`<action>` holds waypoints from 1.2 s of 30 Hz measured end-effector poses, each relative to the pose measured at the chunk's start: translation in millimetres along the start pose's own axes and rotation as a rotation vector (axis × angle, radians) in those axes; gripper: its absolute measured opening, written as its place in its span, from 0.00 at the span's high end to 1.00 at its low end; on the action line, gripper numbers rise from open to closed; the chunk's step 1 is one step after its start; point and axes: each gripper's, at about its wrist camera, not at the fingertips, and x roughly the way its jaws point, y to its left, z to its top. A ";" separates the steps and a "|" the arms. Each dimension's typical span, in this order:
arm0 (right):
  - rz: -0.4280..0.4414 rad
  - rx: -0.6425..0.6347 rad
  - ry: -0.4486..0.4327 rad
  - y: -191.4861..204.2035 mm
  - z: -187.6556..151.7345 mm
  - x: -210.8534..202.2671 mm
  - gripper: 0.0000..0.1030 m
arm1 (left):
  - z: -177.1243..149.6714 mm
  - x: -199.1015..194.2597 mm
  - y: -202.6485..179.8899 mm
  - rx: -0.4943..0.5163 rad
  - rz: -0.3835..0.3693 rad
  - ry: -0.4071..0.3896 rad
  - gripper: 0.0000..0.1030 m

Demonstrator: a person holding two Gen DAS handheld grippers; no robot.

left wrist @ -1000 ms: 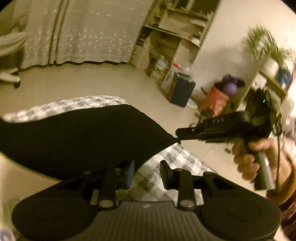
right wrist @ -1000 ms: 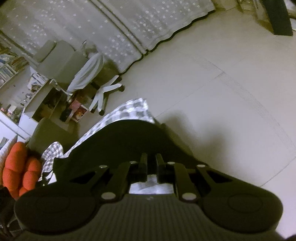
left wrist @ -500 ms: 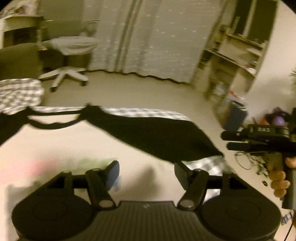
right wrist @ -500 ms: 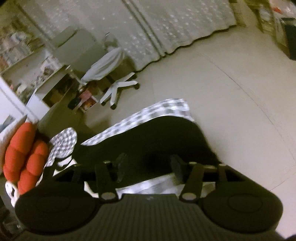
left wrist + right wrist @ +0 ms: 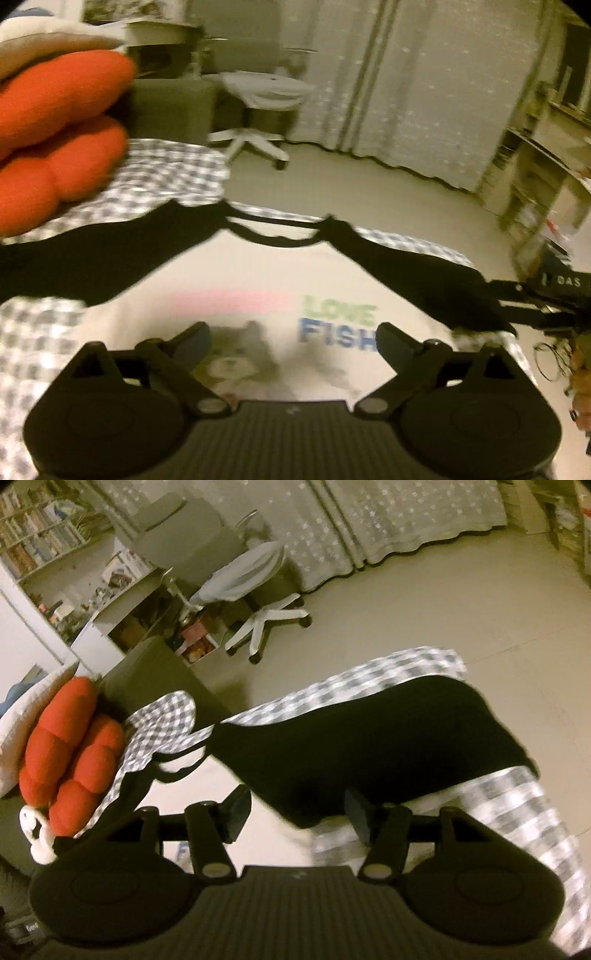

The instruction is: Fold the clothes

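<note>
With both the left gripper (image 5: 288, 341) and right gripper (image 5: 299, 812) opening and empty, best to smooth the cream black-sleeved printed T-shirt (image 5: 258, 266) flat on the checked cloth (image 5: 173, 173) before re-gripping a sleeve.

both hand-held grippers (image 5: 288, 343) opening, shirt (image 5: 258, 266) released
</note>
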 end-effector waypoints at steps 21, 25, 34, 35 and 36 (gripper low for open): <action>0.054 -0.146 0.089 136.7 -32.4 66.2 0.23 | 8.6 -34.3 165.8 -0.213 0.373 0.016 0.01; 0.054 -0.163 0.117 151.1 -40.9 84.4 0.23 | 8.6 -30.4 206.6 -0.253 0.414 0.011 0.01; 0.107 -0.204 0.166 184.2 -52.6 130.7 0.23 | 0.9 -18.9 307.3 -0.336 0.384 -0.039 0.01; 0.114 -0.209 0.175 187.5 -53.9 135.7 0.23 | -0.1 -17.5 315.8 -0.344 0.370 -0.052 0.01; 0.121 -0.217 0.181 191.1 -55.0 139.6 0.23 | -1.4 -15.8 322.9 -0.352 0.354 -0.066 0.01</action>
